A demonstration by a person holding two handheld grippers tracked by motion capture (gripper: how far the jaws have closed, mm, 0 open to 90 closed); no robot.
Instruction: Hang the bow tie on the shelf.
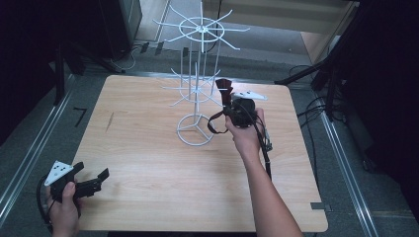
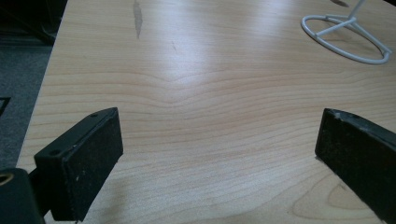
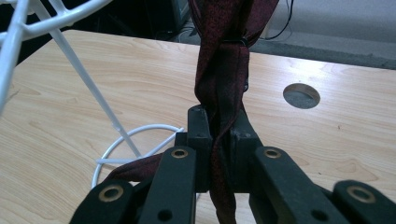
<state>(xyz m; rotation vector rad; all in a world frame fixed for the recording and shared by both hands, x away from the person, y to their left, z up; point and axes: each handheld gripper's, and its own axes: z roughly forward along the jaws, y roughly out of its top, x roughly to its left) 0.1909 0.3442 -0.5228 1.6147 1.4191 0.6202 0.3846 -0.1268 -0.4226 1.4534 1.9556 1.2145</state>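
A dark red fabric strap [image 3: 223, 70], gathered like a bow tie, is pinched between the jaws of my right gripper [image 3: 219, 122], which is shut on it. Its fanned end [image 1: 224, 85] rises above that gripper [image 1: 228, 101] and a loop hangs below the hand. The strap is held just right of a white wire display rack [image 1: 198, 74] with two tiers of spoke hooks and a ring base [image 1: 195, 130]. My left gripper [image 1: 91, 177] rests at the table's front left corner, open, with bare wood between its pads [image 2: 88, 161].
The light wooden table [image 1: 148, 163] has a round cable hole [image 3: 301, 95] beyond the right gripper. Dark stands and cables line the floor on both sides. The rack's ring base [image 2: 345, 37] lies far ahead of the left gripper.
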